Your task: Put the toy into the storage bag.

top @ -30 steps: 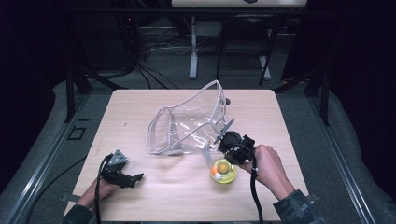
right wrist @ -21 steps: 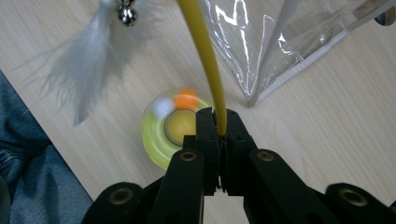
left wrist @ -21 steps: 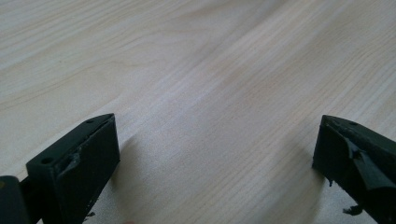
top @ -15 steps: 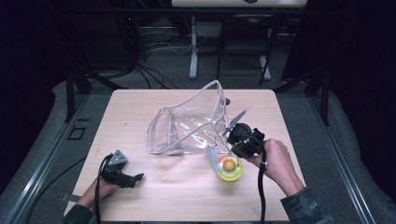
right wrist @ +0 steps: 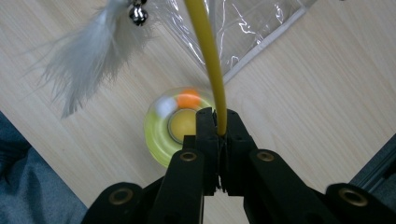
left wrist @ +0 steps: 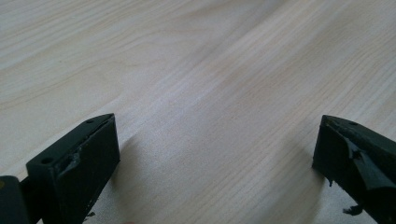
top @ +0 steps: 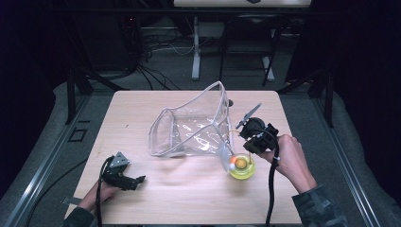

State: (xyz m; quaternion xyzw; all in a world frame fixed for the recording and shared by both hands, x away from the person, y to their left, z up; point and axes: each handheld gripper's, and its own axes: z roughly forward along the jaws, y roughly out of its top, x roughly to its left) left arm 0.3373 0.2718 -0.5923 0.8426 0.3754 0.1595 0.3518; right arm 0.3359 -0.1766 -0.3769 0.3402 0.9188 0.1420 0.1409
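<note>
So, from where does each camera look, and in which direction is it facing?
High view: above the person's side, facing forward and down on the table; both hands, left gripper, right gripper.
Left gripper view: on the left gripper, looking closely at bare wood between open jaws.
Right gripper view: on the right gripper, facing down, shut on the yellow rod.
Shared by the high and right gripper views: yellow disc toy, white feather, clear bag.
</note>
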